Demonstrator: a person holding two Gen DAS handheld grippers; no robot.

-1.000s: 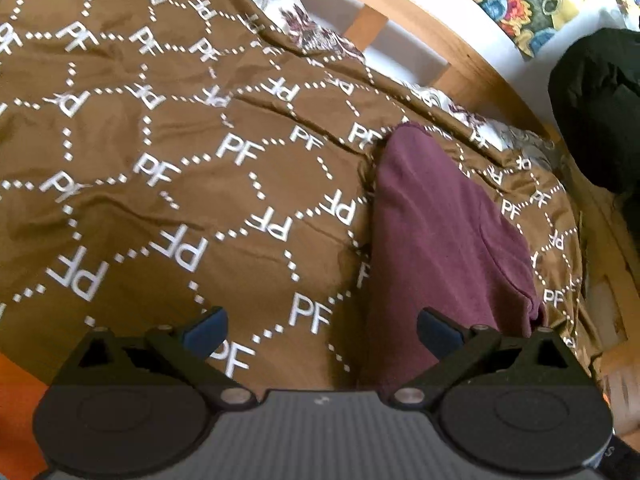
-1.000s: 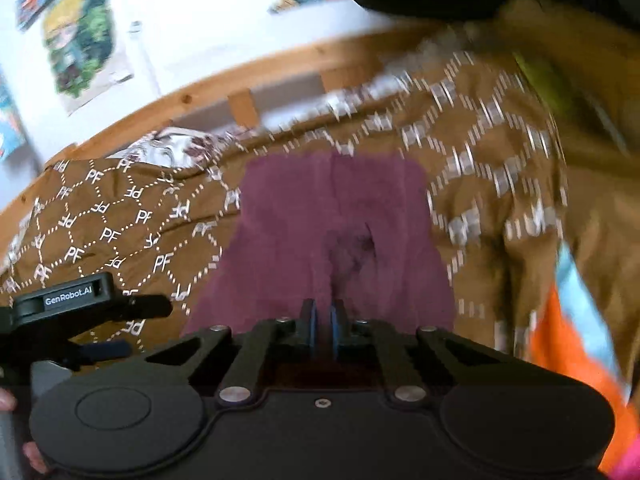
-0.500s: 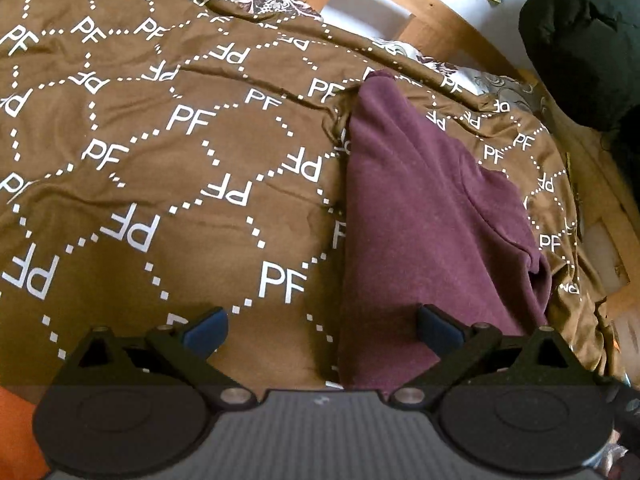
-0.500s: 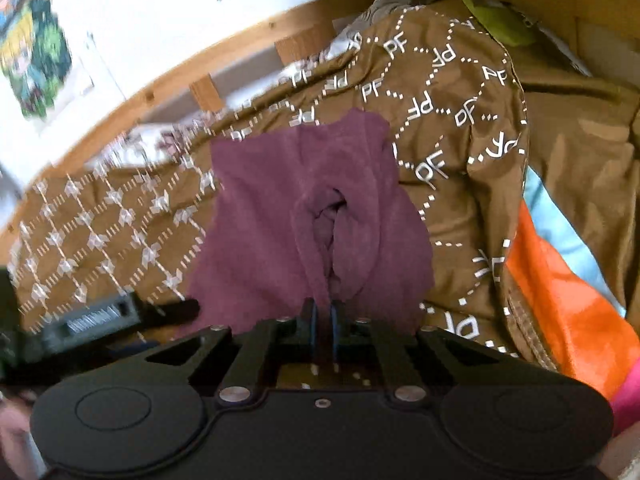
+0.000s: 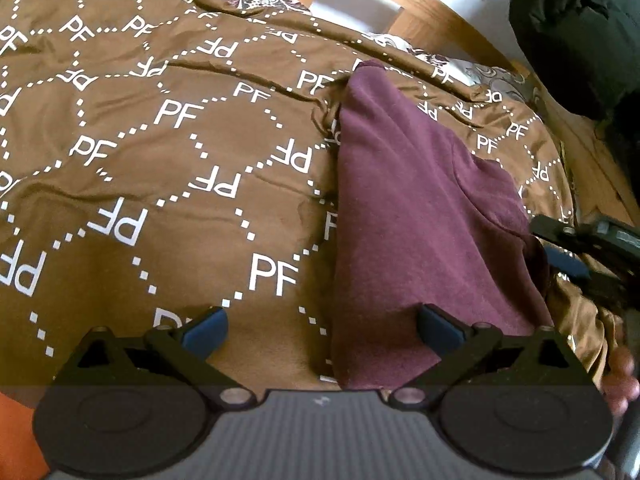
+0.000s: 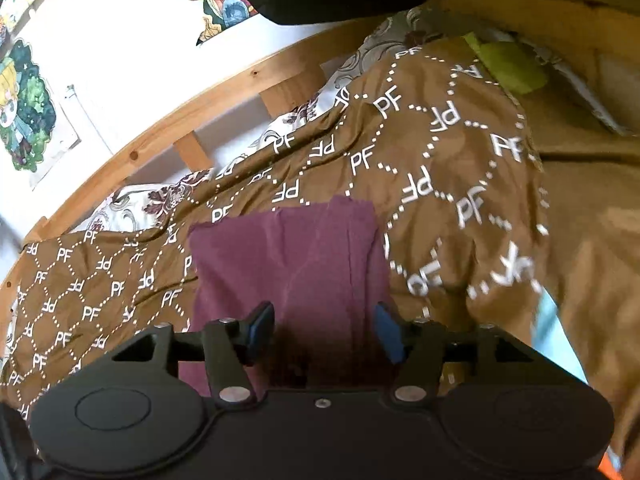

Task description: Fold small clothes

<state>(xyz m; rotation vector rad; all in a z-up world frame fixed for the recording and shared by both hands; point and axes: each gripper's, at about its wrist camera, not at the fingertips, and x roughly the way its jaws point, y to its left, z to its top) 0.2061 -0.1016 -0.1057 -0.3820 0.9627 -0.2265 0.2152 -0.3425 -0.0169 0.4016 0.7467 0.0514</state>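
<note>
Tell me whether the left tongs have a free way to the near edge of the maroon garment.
Probably yes: the left tongs stand open just above the maroon garment, with nothing between.

Brown bedspread [image 5: 168, 184] left of frame lies bare, free to pass. Maroon garment [image 5: 416, 216] fills centre-right. Wooden bed rail [image 6: 168, 136] blocks the upper edge.

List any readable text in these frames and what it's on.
"PF": white letters repeated all over the brown bedspread, inside dotted hexagons; some upside down.
Label on the right gripper body at the left view's right edge: too blurred to read.
Wall posters: no legible words.
Maroon garment: no text.
</note>
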